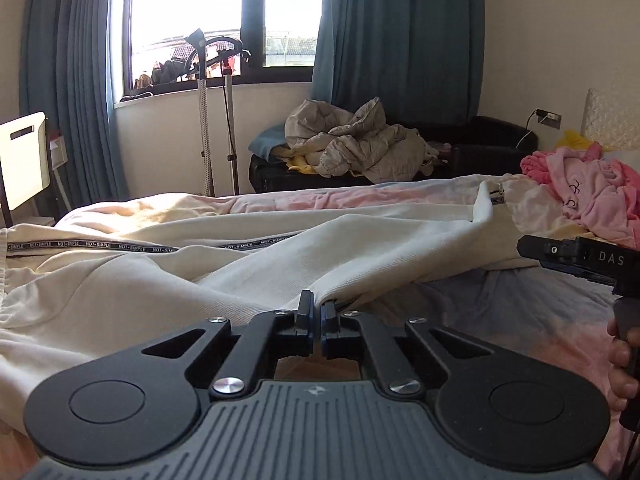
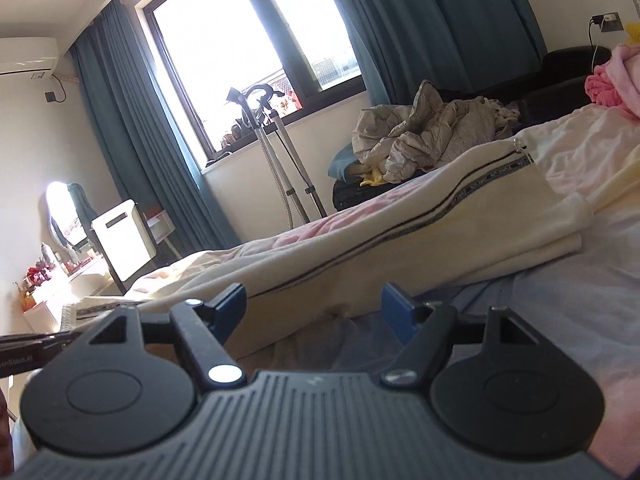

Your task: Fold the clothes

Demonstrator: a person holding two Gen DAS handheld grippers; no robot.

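A cream garment (image 1: 200,280) with a black lettered side stripe lies spread on the bed (image 1: 520,312). My left gripper (image 1: 317,312) is shut on a fold of its near edge. The right gripper's body (image 1: 580,258) shows at the right edge of the left wrist view, held by a hand. In the right wrist view the same cream garment (image 2: 460,232) lies partly folded ahead. My right gripper (image 2: 316,308) is open, its blue-padded fingers (image 2: 394,310) either side of the garment's near edge, holding nothing.
A pink garment pile (image 1: 592,196) lies at the bed's far right. A beige crumpled jacket (image 1: 360,144) sits on a dark bench under the window. A garment steamer stand (image 1: 208,120) and a white heater (image 1: 24,160) stand at the left.
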